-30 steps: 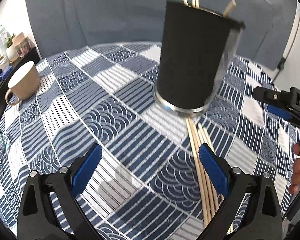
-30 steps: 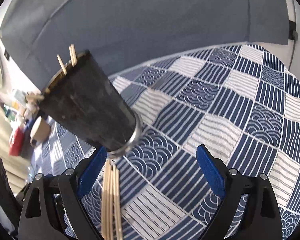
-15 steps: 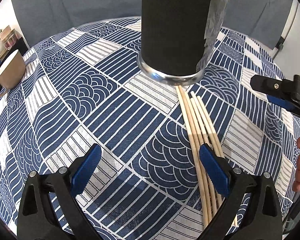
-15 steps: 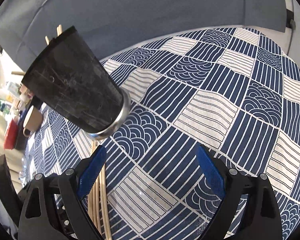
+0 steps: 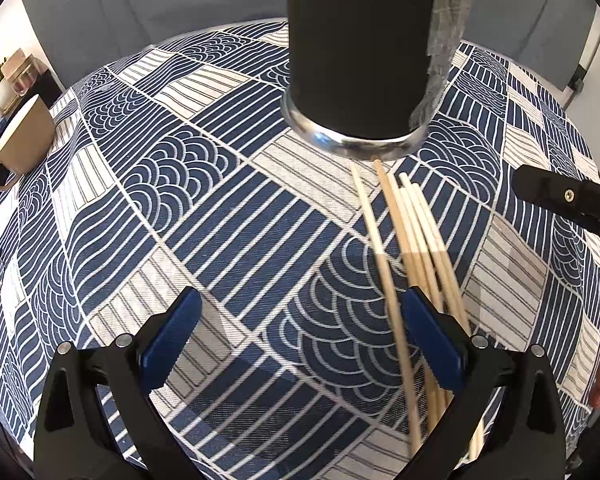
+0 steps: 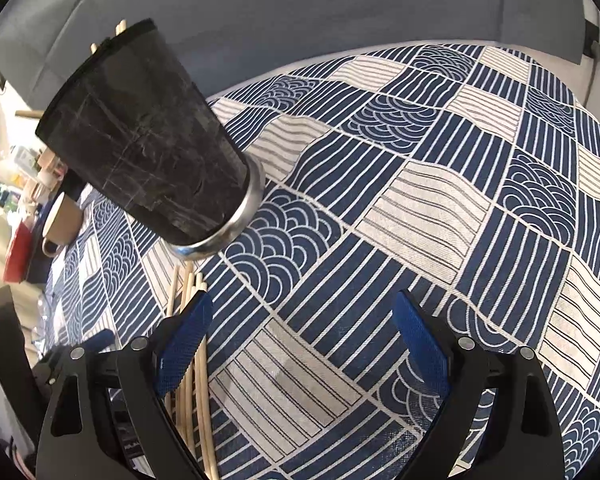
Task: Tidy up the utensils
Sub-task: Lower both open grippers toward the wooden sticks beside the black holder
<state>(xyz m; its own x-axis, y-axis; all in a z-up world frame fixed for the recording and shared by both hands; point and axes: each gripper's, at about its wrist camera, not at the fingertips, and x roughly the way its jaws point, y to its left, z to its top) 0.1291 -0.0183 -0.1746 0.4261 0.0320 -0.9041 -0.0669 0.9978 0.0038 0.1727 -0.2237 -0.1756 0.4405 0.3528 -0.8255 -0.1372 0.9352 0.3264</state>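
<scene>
A grey wall backs the table, spread with a blue-and-white patterned cloth; a black holder stands at upper centre, loose chopsticks below it; a tan mug sits at far left; the left gripper and right gripper hover with fingers spread wide, holding nothing; the left gripper has moved closer to the holder than a second ago.

Patterned tablecloth carries holder, chopsticks, mug.
</scene>
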